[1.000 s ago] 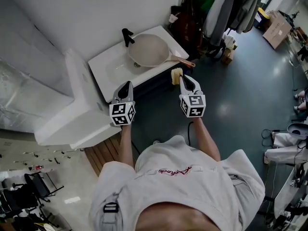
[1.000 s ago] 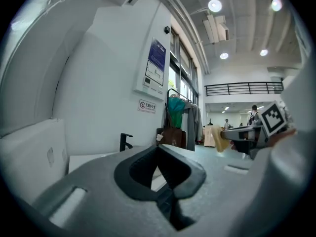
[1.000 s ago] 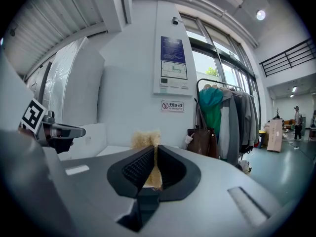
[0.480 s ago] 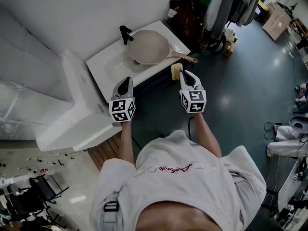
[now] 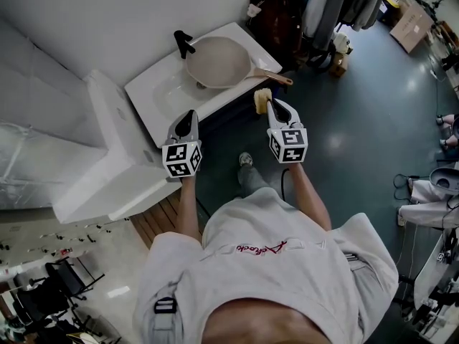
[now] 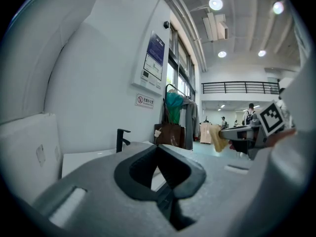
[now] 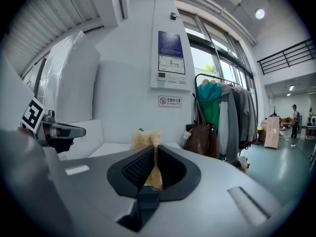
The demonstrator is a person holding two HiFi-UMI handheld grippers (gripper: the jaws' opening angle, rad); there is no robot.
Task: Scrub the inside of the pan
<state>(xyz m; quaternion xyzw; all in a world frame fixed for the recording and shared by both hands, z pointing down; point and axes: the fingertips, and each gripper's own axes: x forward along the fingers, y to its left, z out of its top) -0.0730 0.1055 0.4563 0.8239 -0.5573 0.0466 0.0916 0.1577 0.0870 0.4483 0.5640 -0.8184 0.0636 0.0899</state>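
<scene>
A beige pan (image 5: 215, 61) lies in the white sink (image 5: 161, 95), its handle (image 5: 274, 77) sticking out over the right rim. A black faucet (image 5: 183, 43) stands behind it. My right gripper (image 5: 271, 104) is shut on a yellow sponge (image 5: 262, 100), in the air just off the sink's front right corner. In the right gripper view the sponge (image 7: 146, 141) sits pinched between the ribbed pads. My left gripper (image 5: 189, 115) is shut with nothing in it, hovering at the sink's front edge. In the left gripper view its jaws (image 6: 157, 148) meet with no gap.
A white boxy unit (image 5: 107, 163) adjoins the sink on the left. A rack of clothes and a brown bag (image 5: 283, 20) stand right of the sink. The person's shoe (image 5: 245, 160) is on the dark floor between the arms.
The left gripper has edged a little toward the sink. The right gripper keeps the sponge in the same place. A shoe has come into view below the grippers.
</scene>
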